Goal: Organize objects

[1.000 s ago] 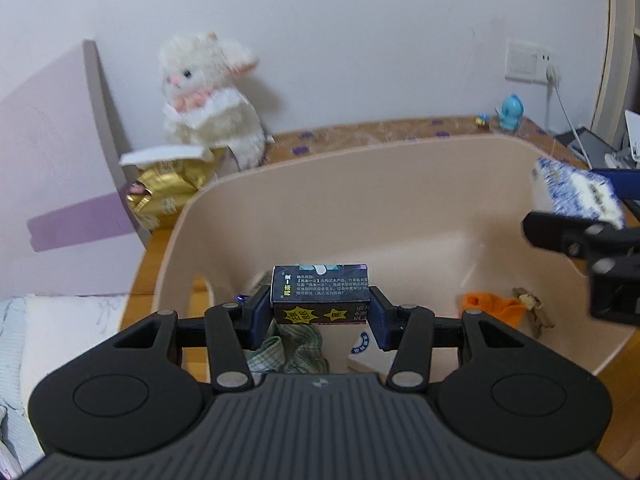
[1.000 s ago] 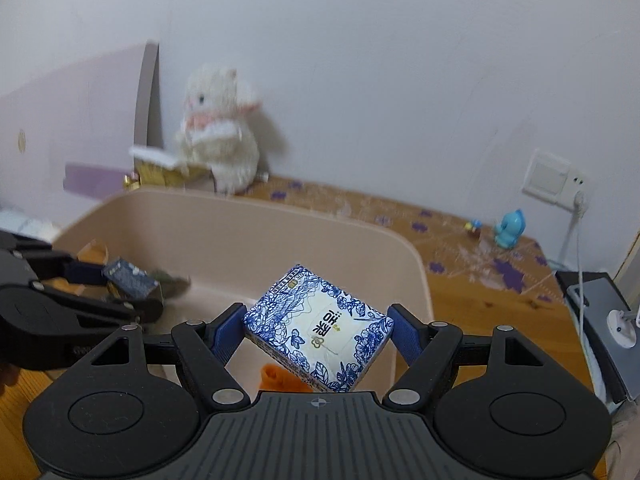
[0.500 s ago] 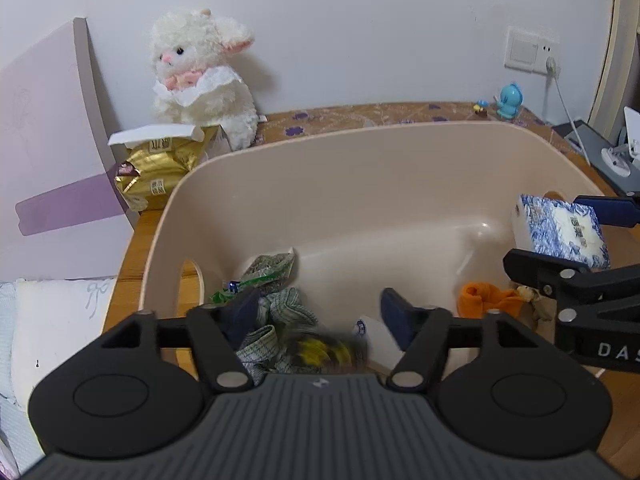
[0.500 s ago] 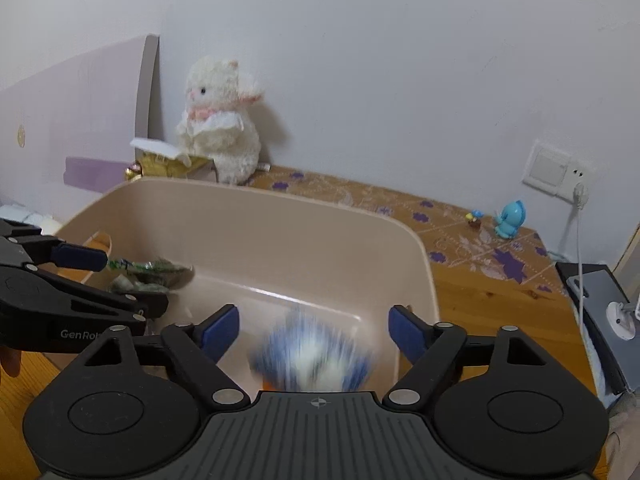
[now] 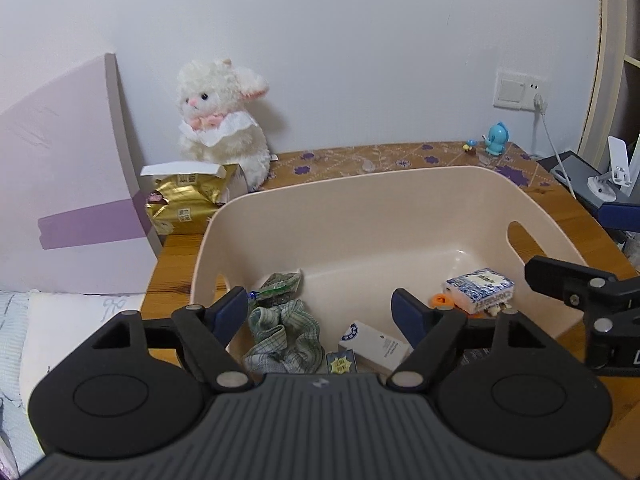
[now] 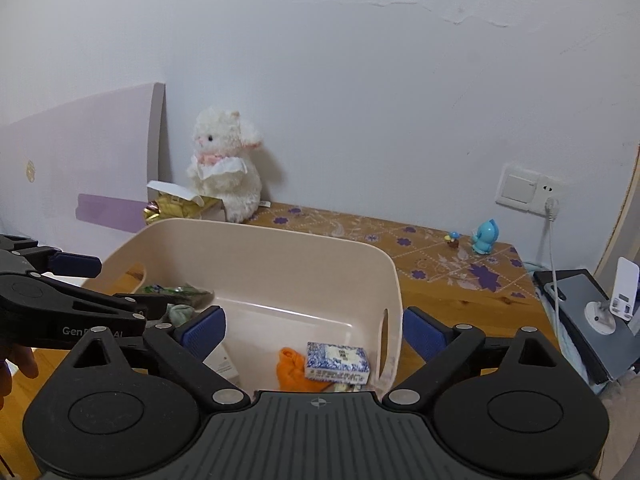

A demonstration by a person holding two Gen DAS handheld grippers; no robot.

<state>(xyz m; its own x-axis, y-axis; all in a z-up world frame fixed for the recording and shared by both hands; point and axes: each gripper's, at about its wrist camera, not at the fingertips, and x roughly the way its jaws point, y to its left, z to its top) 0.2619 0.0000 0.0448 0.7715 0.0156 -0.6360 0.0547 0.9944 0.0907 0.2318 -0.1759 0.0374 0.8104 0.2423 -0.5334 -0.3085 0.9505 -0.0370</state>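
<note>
A beige plastic bin point(image 5: 360, 184) point(image 6: 280, 240) stands on the wooden table. In it lie a blue-and-white tissue pack point(image 5: 480, 289) point(image 6: 337, 362), a small dark box with a yellow star point(image 5: 341, 362), a white box point(image 5: 374, 345), a checked cloth point(image 5: 286, 336), a green wrapper point(image 5: 280, 283) and an orange item point(image 6: 291, 368). My left gripper point(image 5: 320, 312) is open and empty above the bin's near left part. My right gripper point(image 6: 314, 332) is open and empty above the bin's right end.
A white plush rabbit point(image 5: 222, 120) and a gold packet in an open box point(image 5: 188, 196) stand behind the bin. A pink board point(image 5: 68, 188) leans at left. A blue figurine point(image 5: 496, 144), wall socket with cable point(image 5: 520, 90) and a phone stand point(image 5: 616, 168) are at right.
Both grippers opened and rose. The dark starred box dropped from my left gripper into the bin; the tissue pack dropped from my right gripper onto the orange item.
</note>
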